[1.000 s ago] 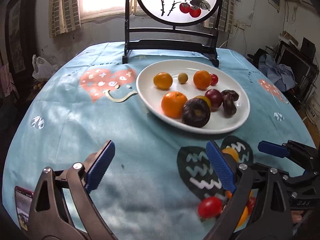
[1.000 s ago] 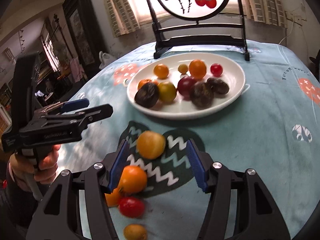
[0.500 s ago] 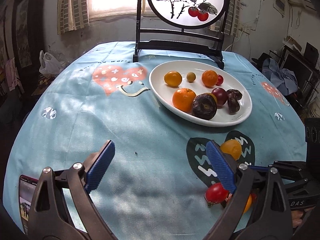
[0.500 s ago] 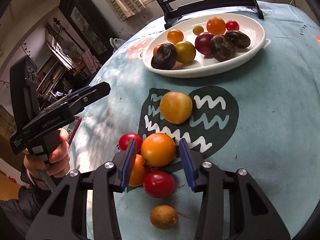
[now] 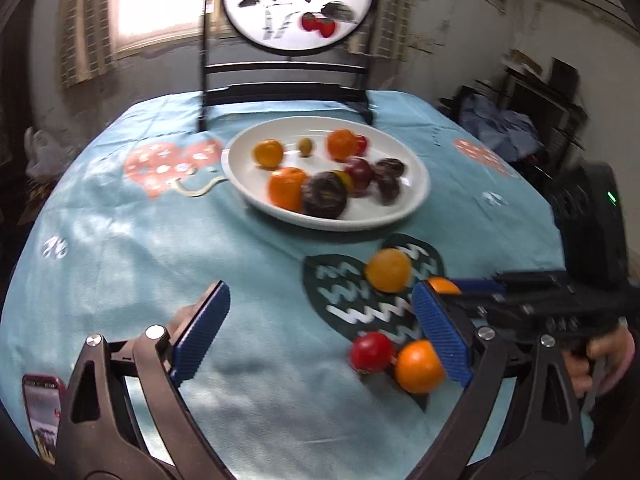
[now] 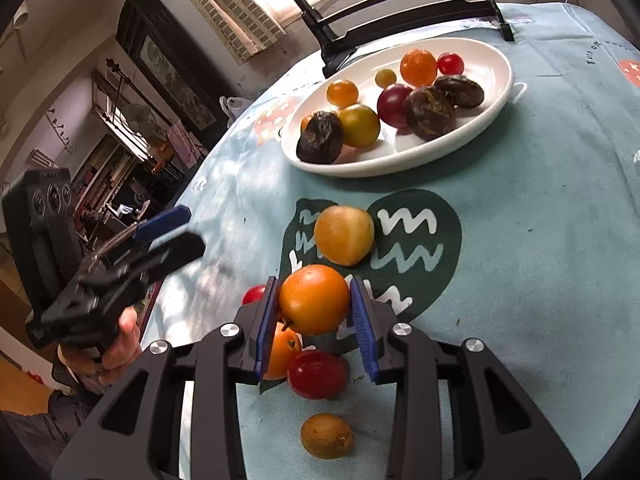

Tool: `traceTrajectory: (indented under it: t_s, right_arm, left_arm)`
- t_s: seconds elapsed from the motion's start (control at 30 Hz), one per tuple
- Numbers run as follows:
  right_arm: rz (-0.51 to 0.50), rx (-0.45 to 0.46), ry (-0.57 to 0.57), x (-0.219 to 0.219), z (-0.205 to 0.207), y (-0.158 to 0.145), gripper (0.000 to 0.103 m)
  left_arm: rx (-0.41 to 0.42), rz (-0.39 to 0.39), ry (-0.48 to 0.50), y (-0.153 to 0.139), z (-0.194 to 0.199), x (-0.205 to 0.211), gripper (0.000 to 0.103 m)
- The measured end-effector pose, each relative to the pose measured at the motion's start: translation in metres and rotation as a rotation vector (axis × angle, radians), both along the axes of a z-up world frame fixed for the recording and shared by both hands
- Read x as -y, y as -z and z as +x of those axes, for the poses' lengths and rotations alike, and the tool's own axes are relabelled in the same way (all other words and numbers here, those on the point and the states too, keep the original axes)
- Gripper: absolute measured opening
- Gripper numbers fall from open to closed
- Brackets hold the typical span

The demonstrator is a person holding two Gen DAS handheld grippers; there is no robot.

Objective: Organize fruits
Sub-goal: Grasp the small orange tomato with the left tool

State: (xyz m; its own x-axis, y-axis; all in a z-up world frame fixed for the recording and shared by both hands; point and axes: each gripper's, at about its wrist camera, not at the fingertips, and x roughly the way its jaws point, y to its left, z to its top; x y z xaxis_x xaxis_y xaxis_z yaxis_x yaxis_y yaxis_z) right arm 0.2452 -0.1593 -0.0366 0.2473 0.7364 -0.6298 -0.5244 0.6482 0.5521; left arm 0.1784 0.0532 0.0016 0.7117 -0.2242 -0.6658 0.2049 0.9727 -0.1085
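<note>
On the blue-clothed counter [image 6: 540,240], short of the white plate [image 6: 502,92], the right gripper [image 6: 316,312] has just been closing its jaws on an orange [image 6: 314,298]. The left gripper [image 5: 320,336] gapes empty. A shallow pinch could squirt it away.

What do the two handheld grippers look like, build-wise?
Both match: the left gripper and right gripper have matte black, triangular cut-out finger arms with silver pivot screws, tipped by ribbed blue pads. Each sits on a black pistol-style handle with small white lettering, too small to read. The right unit's black body shows a green light. No cables visible. A dark sleeve shows behind the left hand.
</note>
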Motion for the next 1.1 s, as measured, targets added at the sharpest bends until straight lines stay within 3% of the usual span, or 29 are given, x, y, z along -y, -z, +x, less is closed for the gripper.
traceTrajectory:
  t_s: [0.17,0.3,0.37,0.43,0.8,1.1]
  right_arm:
    - [0.005,-0.017,0.049,0.011,0.005,0.001,0.037]
    - [-0.002,-0.014,0.063,0.013,0.005,0.0,0.036]
    - [0.0,-0.011,0.063,0.014,0.004,-0.001,0.036]
    - [0.0,-0.012,0.063,0.015,0.003,-0.001,0.036]
    - [-0.004,-0.011,0.07,0.015,0.001,-0.001,0.036]
    - [-0.012,-0.017,0.08,0.016,0.003,0.001,0.036]
  left_arm:
    - [0.075,0.172,0.293,0.009,-0.033,0.048,0.087]
    - [0.047,0.185,0.405,0.019,-0.039,0.06,0.061]
    - [0.024,0.179,0.414,0.024,-0.036,0.06,0.049]
    - [0.006,0.183,0.413,0.029,-0.032,0.06,0.045]
    - [-0.003,0.258,0.378,0.043,-0.023,0.066,0.043]
    - [0.045,0.33,0.368,0.048,-0.026,0.074,0.043]
